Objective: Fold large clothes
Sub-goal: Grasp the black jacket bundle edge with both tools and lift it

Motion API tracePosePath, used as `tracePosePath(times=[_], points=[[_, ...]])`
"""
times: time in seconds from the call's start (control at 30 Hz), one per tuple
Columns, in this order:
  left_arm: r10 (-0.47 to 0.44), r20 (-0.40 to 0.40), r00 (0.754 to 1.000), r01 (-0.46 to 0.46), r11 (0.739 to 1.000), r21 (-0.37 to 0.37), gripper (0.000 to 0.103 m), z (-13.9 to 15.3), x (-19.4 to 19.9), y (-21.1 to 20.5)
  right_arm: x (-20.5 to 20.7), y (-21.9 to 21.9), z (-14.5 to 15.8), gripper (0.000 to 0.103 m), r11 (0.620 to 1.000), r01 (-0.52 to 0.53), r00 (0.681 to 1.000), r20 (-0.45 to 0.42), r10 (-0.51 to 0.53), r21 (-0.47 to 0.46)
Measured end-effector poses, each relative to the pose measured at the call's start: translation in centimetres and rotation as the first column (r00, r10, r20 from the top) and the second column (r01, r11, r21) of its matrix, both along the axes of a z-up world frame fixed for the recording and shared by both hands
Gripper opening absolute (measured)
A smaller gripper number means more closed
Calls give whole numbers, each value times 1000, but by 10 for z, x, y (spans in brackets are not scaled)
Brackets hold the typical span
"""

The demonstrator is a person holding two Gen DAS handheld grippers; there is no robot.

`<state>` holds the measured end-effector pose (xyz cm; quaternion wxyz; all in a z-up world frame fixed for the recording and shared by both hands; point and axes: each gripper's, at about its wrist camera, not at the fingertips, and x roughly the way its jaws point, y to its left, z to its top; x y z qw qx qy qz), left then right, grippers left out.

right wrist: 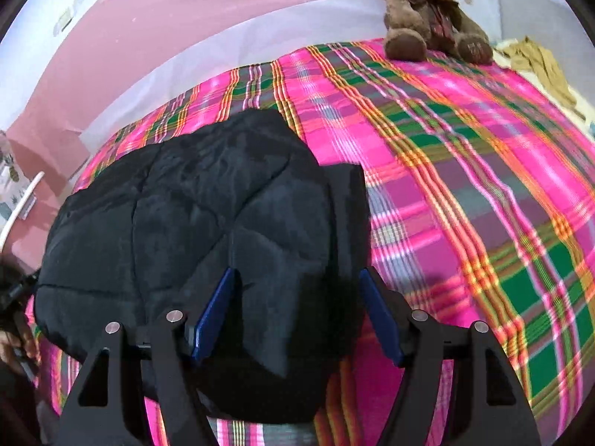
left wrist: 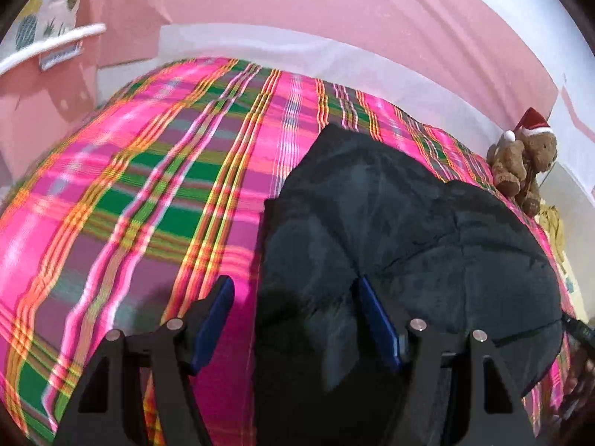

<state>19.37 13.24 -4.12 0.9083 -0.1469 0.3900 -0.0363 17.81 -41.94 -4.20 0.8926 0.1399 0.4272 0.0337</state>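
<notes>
The black puffy coat [left wrist: 409, 245] is lying bunched on the plaid bed [left wrist: 148, 186], near the teddy bear [right wrist: 431, 11]. The left claw [left wrist: 295, 319] and the right claw [right wrist: 297, 312] are both hanging wide open over the coat's two side edges, holding nothing, probably getting ready to grab it and fold it.

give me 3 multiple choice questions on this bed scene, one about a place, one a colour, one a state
1. Where does the teddy bear sit?
A. on the black garment
B. at the far edge of the plaid blanket
C. between the fingers

2. What colour is the bulky garment?
A. black
B. white
C. yellow

3. How do the left gripper and right gripper stand?
A. both shut on cloth
B. one shut
C. both open

B: the bear sits on the plaid blanket, apart from the garment.
A: it looks black in both views.
C: fingers spread, nothing pinched.
</notes>
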Motion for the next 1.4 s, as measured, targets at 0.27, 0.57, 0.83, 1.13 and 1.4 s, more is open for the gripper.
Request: tracePosePath(times=[0.27, 0.57, 0.83, 1.13, 1.4], points=[[-19, -52, 998, 16, 998, -54, 75, -13, 27, -3, 25, -13, -15, 72, 993, 5, 999, -48, 0, 115], [-63, -88, 994, 52, 990, -129, 81, -22, 31, 5, 27, -20, -26, 76, 982, 2, 995, -95, 17, 189], [-108, -141, 984, 88, 986, -142, 84, -28, 53, -4, 52, -20, -41, 77, 970, -16, 990, -135, 50, 242], [-97, -142, 985, 78, 988, -133, 83, -33, 61, -16, 63, -11, -46, 73, 977, -50, 987, -140, 80, 207], [-97, -122, 988, 85, 992, -96, 63, -28, 60, -32, 71, -2, -38, 44, 981, -72, 988, -124, 95, 180]])
